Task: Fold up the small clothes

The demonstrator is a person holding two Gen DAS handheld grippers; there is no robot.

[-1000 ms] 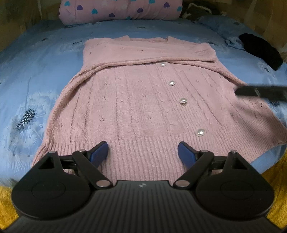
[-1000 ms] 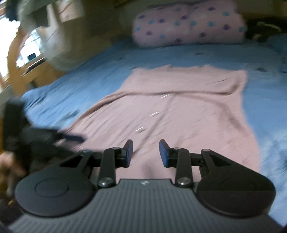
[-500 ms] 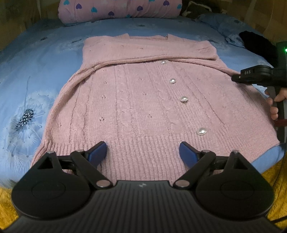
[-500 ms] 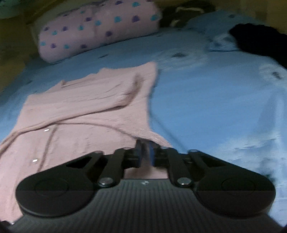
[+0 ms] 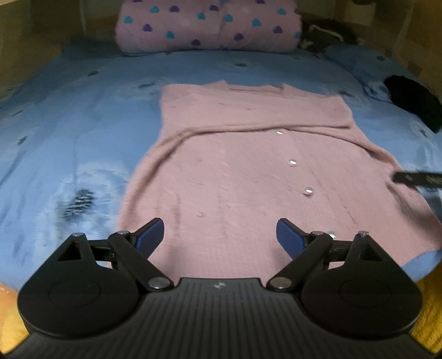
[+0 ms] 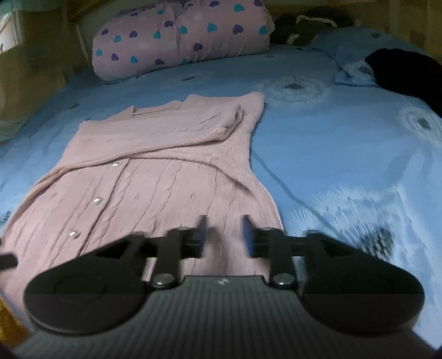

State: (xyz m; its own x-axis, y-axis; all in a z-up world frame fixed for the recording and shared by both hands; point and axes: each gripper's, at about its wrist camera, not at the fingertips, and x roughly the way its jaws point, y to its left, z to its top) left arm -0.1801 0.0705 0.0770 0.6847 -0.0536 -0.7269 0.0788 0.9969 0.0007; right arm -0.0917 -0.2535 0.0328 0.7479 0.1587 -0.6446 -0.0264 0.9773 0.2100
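Where blue bedsheet [image 5: 83,116] spreads, pink pillow [image 5: 207,24]

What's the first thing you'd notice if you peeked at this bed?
The big pink knitted cardigan with shiny silver buttons, spread flat in the middle of the blue dandelion-print bedsheet. Behind it, at the head of the bed, sits a rolled pink blanket dotted with blue and purple hearts.

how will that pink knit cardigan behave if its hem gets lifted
The pink cardigan probably sags limp: it lies flat, its folded-over sleeves draping softly. The knit likely stretches and grips rather than slips. Its buttons add little stiffness.
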